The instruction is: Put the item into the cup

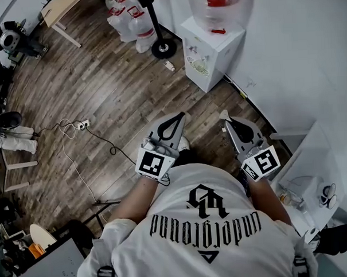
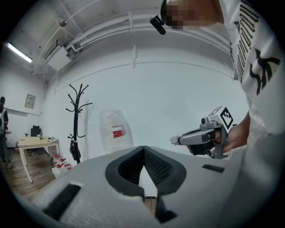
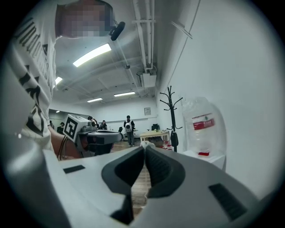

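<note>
Close against our white shirt (image 1: 206, 231) we are holding both tools level and pointing them forward. Our left gripper (image 2: 143, 150) is carrying nothing, and its two fingers are pressing together along their length. Our right gripper (image 3: 144, 151) is pinching its fingers together on a small white item (image 3: 145, 143) that is poking out just past the tips. We are judging this to be the task's thing, though it is too small to name. It is looking crumpled, soft and very light, so we are expecting it to squash rather than break, and to slide free if the pinch loosens. Taking it across its bulk, well inside the pads, is seeming safer to us than holding it by an edge. Just to our right a white table (image 1: 318, 157) is bearing a few pale objects, and we are not managing to tell whether one of them is the cup. Below us the wooden floor (image 1: 102, 92) is spreading out, with a cable (image 1: 77, 162) trailing across it. Farther off a water dispenser (image 1: 212, 50) is standing against the wall, with a coat stand (image 2: 76, 120) near it.
</note>
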`<action>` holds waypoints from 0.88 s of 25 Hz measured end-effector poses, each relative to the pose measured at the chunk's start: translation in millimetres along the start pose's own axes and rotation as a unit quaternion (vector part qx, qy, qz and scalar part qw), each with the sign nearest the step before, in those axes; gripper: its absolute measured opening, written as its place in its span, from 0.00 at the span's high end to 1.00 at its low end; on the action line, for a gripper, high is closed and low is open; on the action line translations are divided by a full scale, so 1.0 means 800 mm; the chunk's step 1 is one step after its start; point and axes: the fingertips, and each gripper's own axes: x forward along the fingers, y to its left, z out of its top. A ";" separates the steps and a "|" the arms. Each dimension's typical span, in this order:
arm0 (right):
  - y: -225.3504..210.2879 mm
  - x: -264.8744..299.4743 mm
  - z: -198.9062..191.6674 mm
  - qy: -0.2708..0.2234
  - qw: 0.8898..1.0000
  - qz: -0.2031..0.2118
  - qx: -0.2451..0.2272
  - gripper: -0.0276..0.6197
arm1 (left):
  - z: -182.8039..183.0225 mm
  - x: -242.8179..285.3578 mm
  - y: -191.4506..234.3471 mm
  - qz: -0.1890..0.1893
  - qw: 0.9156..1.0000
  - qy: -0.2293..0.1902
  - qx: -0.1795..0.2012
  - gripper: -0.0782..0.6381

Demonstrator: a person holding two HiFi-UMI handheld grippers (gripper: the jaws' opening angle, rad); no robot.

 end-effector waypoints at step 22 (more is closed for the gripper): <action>-0.108 0.202 -0.033 0.047 0.998 -0.031 0.015 0.92 | -0.042 0.104 0.195 -0.020 0.999 0.026 -0.019 0.88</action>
